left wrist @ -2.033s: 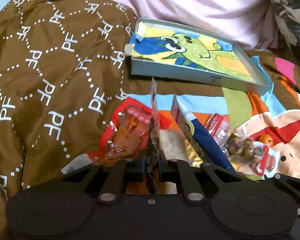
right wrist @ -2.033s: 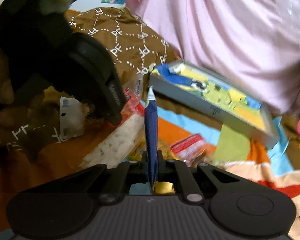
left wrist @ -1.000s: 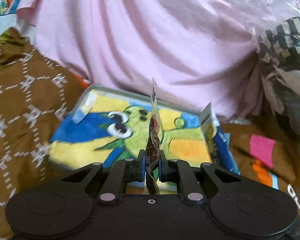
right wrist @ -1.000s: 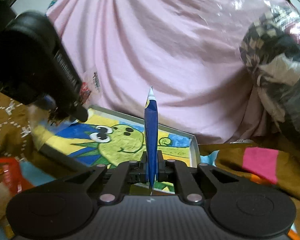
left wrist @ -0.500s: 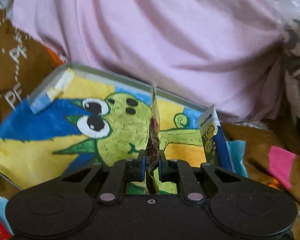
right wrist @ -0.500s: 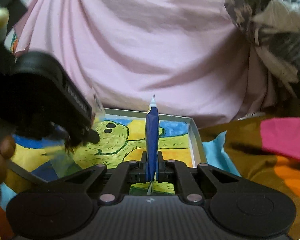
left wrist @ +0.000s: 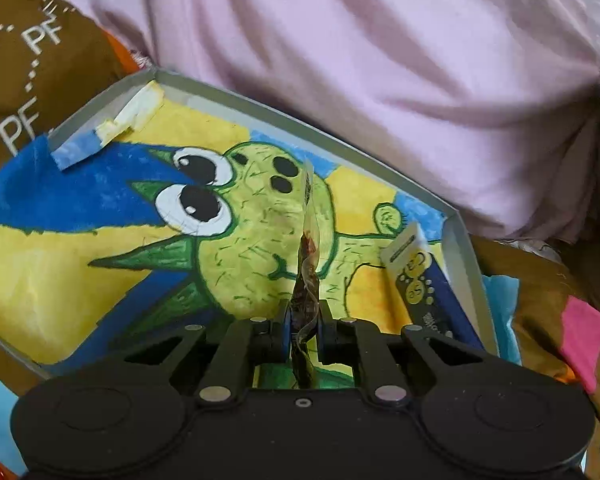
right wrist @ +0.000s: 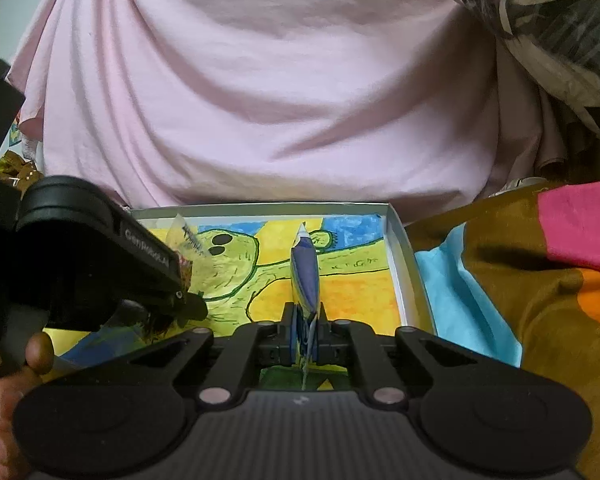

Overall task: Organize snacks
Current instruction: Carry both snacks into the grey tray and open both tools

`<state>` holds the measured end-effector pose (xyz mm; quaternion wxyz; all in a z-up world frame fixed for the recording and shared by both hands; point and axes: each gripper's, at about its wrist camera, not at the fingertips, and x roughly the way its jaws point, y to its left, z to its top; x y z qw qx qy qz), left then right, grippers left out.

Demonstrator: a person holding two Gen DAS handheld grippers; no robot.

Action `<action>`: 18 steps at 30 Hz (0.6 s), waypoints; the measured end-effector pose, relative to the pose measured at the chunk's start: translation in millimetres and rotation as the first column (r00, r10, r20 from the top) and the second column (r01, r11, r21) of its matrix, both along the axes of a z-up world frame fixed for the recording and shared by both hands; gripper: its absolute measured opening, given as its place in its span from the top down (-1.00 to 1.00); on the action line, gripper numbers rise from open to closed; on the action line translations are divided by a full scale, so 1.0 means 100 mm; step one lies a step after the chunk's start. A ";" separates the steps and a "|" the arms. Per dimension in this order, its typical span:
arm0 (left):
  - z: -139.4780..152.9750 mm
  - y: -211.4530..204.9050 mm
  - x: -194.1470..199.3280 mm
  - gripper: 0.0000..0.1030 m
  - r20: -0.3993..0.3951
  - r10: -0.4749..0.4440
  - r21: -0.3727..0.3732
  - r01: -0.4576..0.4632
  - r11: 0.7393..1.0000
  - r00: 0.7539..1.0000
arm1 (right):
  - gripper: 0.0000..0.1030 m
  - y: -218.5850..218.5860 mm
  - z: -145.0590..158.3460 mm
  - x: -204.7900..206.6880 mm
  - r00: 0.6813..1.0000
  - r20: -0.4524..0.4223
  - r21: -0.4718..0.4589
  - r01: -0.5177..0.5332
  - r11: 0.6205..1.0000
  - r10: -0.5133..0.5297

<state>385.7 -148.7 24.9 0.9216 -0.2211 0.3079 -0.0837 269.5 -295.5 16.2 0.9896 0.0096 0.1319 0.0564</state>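
A brown cloth [left wrist: 24, 68] printed with white dotted lines and "PF" letters bunches up at the far left, soft and creased. Next to it lies a shallow rectangular tray [left wrist: 260, 106] with thin grey walls, its floor covered by a hand-coloured drawing [left wrist: 236, 216] of a green big-eyed creature on blue and yellow, scratchy like crayon; a strip of tape [left wrist: 132, 114] sits in one corner. The left claw [left wrist: 304, 326] hovers over the tray's middle, tilted downward, its black jaws pinched tight on a clear snack packet [left wrist: 308, 264], a thin crinkly plastic pouch standing on edge with dark brown contents showing through. From the right side, the left claw [right wrist: 188, 300] shows as a bulky black body with a hand [right wrist: 16, 384] wrapped under it, fingers curled. To the right, the right claw [right wrist: 305, 332] points nearly level over the tray's right end and is clamped on a blue snack packet [right wrist: 306, 276], a flat glossy sachet with a pale sealed tip, held upright edge-on; in the left view the blue snack packet [left wrist: 420, 280] leans just inside the tray's right wall, yellow print on its face. Behind everything hangs a pale pink fabric [right wrist: 284, 88] in heavy folds, and at far right a colourful blanket [right wrist: 540, 280] of brown, pink, orange and light blue.
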 end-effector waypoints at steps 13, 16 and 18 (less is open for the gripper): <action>0.05 0.16 -0.17 -0.37 0.019 0.093 0.023 -0.093 0.995 0.995 | -0.49 0.02 0.05 -0.06 0.999 0.027 -0.007 0.040 0.999 -0.040; 0.11 0.21 -0.23 -0.56 0.032 0.097 0.043 -0.098 0.994 0.995 | -0.74 0.04 0.11 -0.13 0.997 0.053 -0.016 0.057 0.998 -0.056; 0.16 0.25 -0.31 -0.66 0.055 0.105 0.051 -0.108 0.993 0.993 | -0.79 0.04 0.16 -0.20 0.995 0.072 -0.011 0.072 0.997 -0.071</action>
